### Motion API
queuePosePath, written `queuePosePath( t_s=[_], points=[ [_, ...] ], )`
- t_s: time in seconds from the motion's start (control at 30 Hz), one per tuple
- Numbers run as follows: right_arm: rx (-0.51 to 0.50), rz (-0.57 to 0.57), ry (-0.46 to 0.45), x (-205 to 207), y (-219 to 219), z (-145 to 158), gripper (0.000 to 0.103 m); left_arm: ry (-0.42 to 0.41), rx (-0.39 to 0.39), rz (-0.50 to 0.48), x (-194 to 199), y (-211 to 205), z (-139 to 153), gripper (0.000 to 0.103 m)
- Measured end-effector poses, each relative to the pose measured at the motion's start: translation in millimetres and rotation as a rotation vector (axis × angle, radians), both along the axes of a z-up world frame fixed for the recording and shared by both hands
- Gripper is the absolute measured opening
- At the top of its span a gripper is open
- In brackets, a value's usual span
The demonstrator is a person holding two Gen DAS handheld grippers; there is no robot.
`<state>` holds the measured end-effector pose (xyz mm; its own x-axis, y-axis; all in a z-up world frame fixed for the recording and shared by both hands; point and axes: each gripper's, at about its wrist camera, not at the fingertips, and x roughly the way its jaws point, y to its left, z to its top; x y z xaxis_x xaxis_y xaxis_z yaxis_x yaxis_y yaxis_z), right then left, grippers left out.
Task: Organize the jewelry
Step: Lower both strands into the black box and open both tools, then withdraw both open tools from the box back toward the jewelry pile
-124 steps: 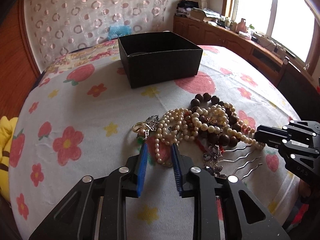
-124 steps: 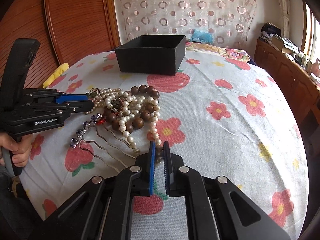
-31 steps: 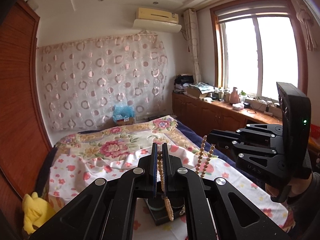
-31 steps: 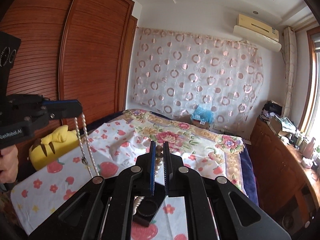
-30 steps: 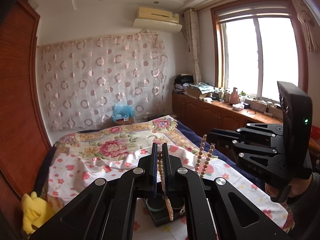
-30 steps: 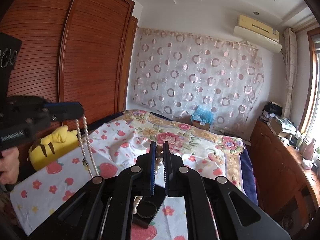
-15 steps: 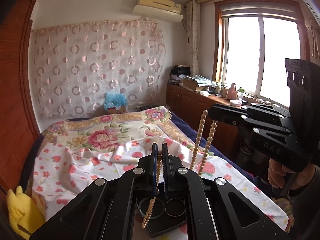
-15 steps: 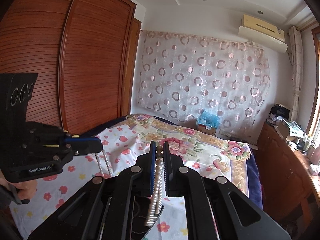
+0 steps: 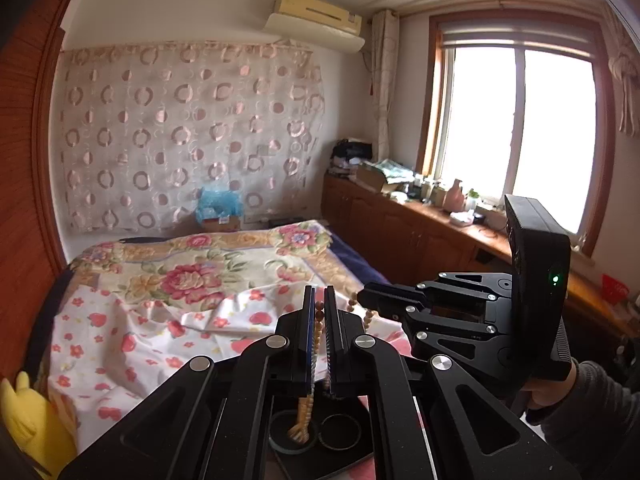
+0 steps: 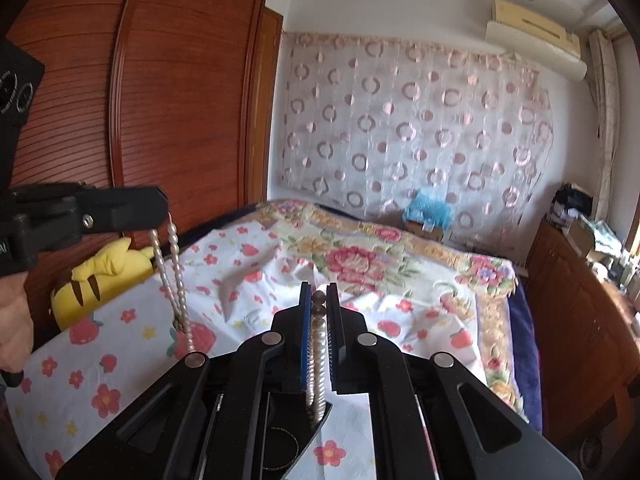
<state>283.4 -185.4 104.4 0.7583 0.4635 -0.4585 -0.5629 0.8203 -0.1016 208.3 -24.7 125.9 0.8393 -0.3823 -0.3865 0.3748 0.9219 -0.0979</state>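
Left gripper [image 9: 319, 312]: clamped on pearl necklace [image 9: 305, 416].
Right gripper [image 10: 319, 304]: clamped on same strand (other end).
Change: necklace lowered — tail now inside black box [image 9: 320, 452] at 6 o'clock.
Implication: release is judged next.

The left tool [image 9: 319, 308] was matte black, with blue-lined fingers [image 9: 308, 336] and silver round screws. The right tool [image 9: 362, 300] matched, its upright block showing a green light. A grey sleeve [image 9: 592, 412] covered the right wrist.
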Motion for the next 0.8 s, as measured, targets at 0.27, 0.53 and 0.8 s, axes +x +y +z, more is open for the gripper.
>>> queuePosePath(
  t_s=[0.27, 0.53, 0.8],
  points=[
    [-0.009, -0.001, 0.101, 13.0, 0.0, -44.5, 0.008, 0.138, 0.032, 0.017, 14.5, 0.5, -56.0, 0.004],
    [-0.023, 0.026, 0.176, 8.0, 9.7, -78.3, 0.009, 0.258, 0.049, 0.027, 9.2, 6.0, -102.2, 0.004],
    [-0.001, 0.022, 0.187, -26.2, -4.2, -90.7, 0.01, 0.252, 0.096, 0.084, -26.4, 22.7, -115.9, 0.021]
  ],
)
